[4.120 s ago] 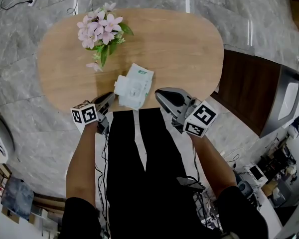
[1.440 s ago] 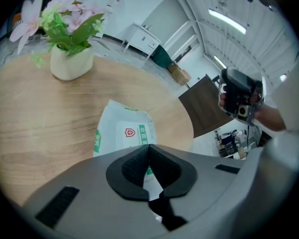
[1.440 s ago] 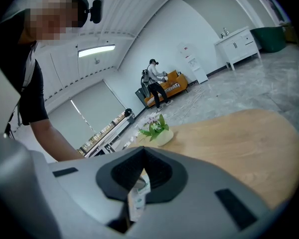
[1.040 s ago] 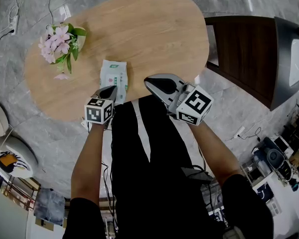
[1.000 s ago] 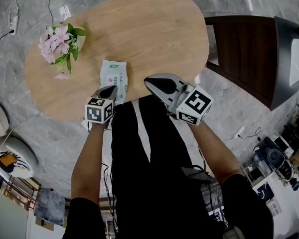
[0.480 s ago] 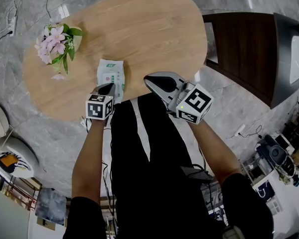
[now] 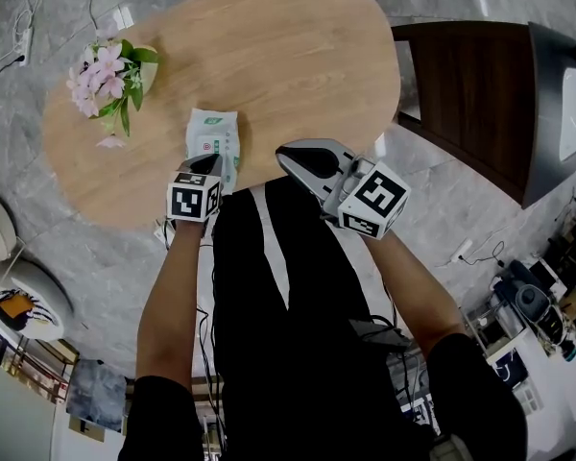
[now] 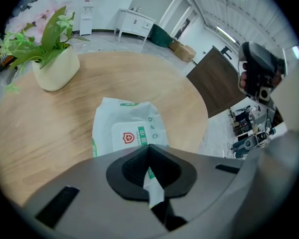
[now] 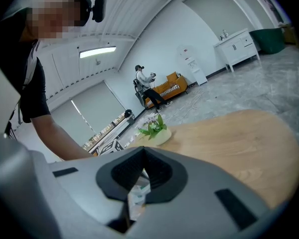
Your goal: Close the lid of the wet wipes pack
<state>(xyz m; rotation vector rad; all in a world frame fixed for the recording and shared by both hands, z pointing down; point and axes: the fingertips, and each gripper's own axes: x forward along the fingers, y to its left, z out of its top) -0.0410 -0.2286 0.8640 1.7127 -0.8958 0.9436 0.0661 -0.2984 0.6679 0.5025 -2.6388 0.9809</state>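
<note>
Wipes pack (image 7: pixel 213 142) on table (image 7: pixel 298 65), right of flowerpot (image 7: pixel 110 70).

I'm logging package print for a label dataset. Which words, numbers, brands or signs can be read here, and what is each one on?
Wet wipes pack, white lid label: a red shield sign; no words readable.
Green strip beside the shield: print too blurred to read.
Green mark at the pack's far end: too small to read.
Cubes on left gripper and right gripper: black-and-white square markers, no letters.
No legible words or numbers anywhere.
</note>
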